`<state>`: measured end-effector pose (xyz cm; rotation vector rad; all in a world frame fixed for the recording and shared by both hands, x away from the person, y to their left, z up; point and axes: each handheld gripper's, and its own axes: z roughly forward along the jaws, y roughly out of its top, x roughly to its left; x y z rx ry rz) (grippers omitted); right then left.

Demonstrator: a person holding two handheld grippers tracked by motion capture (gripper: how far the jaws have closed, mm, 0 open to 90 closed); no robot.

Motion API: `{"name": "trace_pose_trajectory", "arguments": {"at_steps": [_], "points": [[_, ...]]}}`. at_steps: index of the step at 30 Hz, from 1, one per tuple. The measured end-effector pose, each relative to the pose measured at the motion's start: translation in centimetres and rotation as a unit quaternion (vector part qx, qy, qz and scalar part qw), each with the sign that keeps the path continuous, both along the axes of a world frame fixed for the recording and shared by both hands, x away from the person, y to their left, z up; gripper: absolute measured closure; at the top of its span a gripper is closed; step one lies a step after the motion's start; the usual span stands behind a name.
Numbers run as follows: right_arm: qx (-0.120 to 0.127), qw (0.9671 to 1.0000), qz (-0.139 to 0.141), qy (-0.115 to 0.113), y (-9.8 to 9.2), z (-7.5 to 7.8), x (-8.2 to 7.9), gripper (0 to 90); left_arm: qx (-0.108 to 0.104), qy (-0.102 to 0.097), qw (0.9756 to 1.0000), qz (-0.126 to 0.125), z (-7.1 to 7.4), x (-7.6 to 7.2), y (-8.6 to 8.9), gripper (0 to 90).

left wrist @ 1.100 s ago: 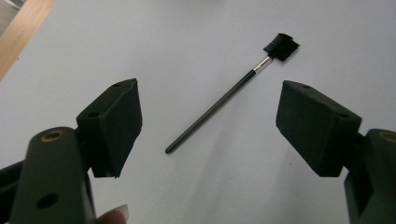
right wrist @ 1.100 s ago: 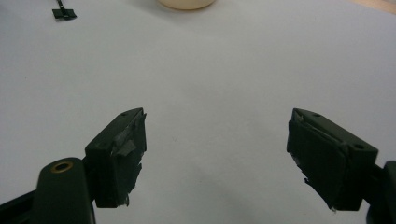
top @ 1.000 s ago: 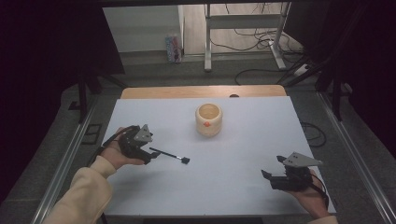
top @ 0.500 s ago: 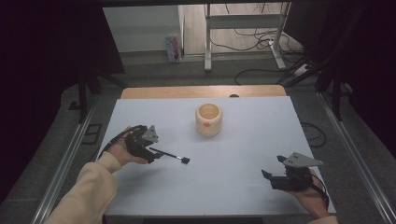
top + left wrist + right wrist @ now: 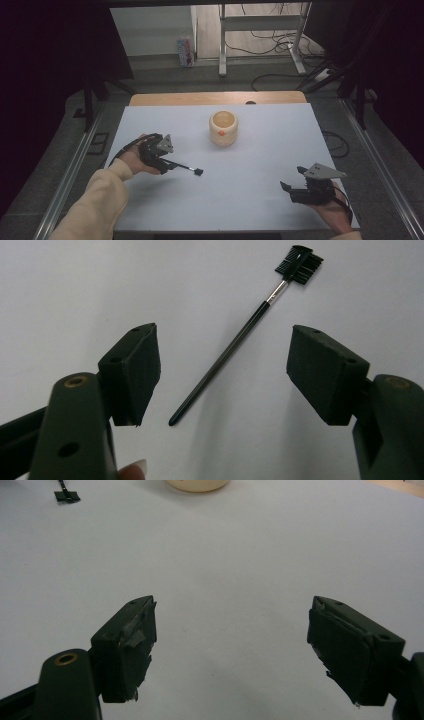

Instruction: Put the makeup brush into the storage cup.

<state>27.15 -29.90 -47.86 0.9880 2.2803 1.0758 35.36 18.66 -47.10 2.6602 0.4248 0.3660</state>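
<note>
tabletop [image 5: 250,200]: white sheet lying over a wooden top, wood strip showing along the far edge; no writing readable on it.
floor: grey, cables trailing behind the tabletop; a small printed box [image 5: 185,51] standing by the far wall, print too small to read.
cup [image 5: 223,128]: cream, round, sitting open-side up at centre, toward the far edge; an orange mark on its near wall in the high view, inside looking bare from there. The right gripper view is catching just its base at the top edge.
right gripper [image 5: 295,189]: resting in the person's hand at the near right corner, well apart from cup and brush. Jaws standing wide apart, nothing between them but bare sheet; torn tape showing on the pads [image 5: 131,647] in its own view, not resolvable from above.
left gripper [image 5: 172,163]: held at the left, pointing toward centre. Jaws apart, having just been closing a little; not pressing on anything. A fingernail is peeking in at the bottom of its view.
brush [image 5: 240,335]: thin black handle, metal ferrule, comb-and-bristle head. Lying flat on the sheet, handle end sitting in the gap between the left jaws, touching neither pad, head pointing away. High view is showing it as a thin dark line just right of the left gripper; head detail is readable from the left gripper view alone. No brand visible.
</note>
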Motion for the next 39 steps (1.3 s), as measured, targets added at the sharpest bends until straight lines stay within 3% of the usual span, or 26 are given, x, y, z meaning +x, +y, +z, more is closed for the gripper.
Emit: {"name": "trace_pose_trajectory", "arguments": {"at_steps": [17,29,33,36,39], "points": [[-0.001,1.0000,0.003,-0.001,0.0,0.0,0.0,19.8,0.011,0.029,0.9988,-0.037,-1.4,0.7,-1.5,32.6],[0.000,1.0000,0.002,-0.002,0.0,0.1,0.0,19.8,0.024,0.033,0.9987,-0.031,-2.0,1.1,-1.3,34.6],[-0.001,1.0000,0.002,-0.003,0.0,0.0,0.0,19.9,0.024,0.039,0.9983,-0.037,-2.3,1.3,-1.5,36.8],[-0.001,1.0000,0.002,-0.002,0.0,0.1,0.0,19.9,0.041,0.039,0.9972,-0.049,-2.2,1.3,-1.8,36.9],[-0.001,1.0000,0.001,-0.002,0.0,0.0,0.0,19.9,0.038,0.037,0.9972,-0.053,-2.0,1.5,-2.1,36.9]]}}
